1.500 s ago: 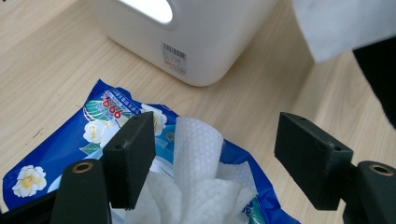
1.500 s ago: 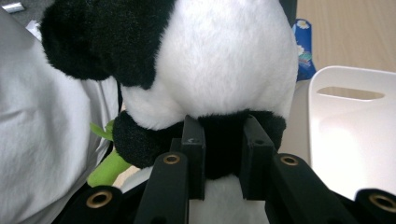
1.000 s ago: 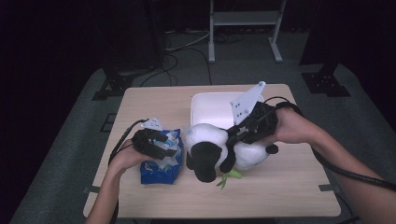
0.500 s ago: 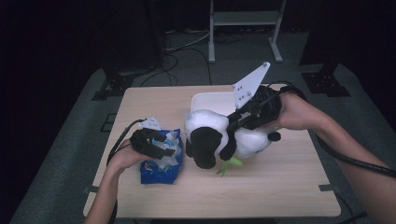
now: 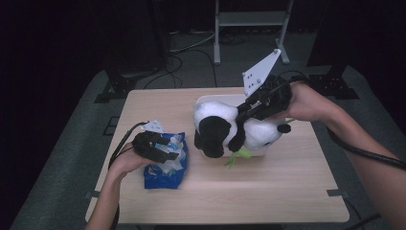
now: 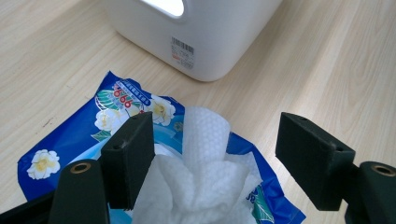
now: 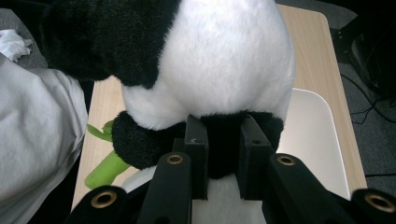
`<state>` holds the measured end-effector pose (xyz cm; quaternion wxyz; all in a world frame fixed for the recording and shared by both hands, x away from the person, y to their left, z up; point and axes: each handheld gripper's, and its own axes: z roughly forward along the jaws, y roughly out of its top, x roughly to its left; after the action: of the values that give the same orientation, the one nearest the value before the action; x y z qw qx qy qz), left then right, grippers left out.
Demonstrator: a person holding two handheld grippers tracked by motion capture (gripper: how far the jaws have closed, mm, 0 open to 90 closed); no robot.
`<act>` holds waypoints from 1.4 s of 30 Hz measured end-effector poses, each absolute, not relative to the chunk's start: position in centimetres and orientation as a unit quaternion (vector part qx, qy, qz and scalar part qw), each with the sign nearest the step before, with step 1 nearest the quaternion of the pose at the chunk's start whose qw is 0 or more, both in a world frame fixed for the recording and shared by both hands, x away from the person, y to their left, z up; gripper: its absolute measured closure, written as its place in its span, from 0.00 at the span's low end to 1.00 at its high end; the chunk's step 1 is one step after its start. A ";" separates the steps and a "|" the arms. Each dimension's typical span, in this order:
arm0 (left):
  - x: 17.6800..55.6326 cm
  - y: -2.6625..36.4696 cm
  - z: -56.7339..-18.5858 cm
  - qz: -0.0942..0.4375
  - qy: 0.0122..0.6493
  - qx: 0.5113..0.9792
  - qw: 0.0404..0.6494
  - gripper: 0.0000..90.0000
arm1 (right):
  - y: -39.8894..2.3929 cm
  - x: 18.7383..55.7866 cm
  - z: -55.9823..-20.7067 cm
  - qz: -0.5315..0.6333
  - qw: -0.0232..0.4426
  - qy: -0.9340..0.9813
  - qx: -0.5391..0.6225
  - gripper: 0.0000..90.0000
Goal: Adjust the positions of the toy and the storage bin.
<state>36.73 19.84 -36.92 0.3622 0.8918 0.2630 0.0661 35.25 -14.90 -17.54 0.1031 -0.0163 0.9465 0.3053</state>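
Pale wood table (image 5: 287,191) is carrying the work. At nine o'clock the left gripper (image 5: 160,151) is hovering, jaws apart, over the wipes pack (image 5: 165,173). Farther off, the right gripper (image 5: 246,112) is clamping the panda toy (image 5: 230,129), long axis running three-to-nine above the white bin (image 5: 258,154).
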 end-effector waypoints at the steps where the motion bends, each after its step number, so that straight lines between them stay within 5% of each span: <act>1: 36.8 19.8 -36.9 0.066 0.263 0.892 0.363 0.30 | -14.9 35.4 -17.5 0.306 0.103 0.946 -0.017 0.86; 42: 36.9 20.8 -37.4 0.066 0.274 0.886 0.368 0.30 | -15.5 44.3 -19.7 0.311 0.111 0.943 0.034 0.89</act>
<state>36.86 20.85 -37.39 0.3683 0.8861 0.2738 0.0655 44.31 -15.53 -19.70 0.1112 0.0344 0.9432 0.3110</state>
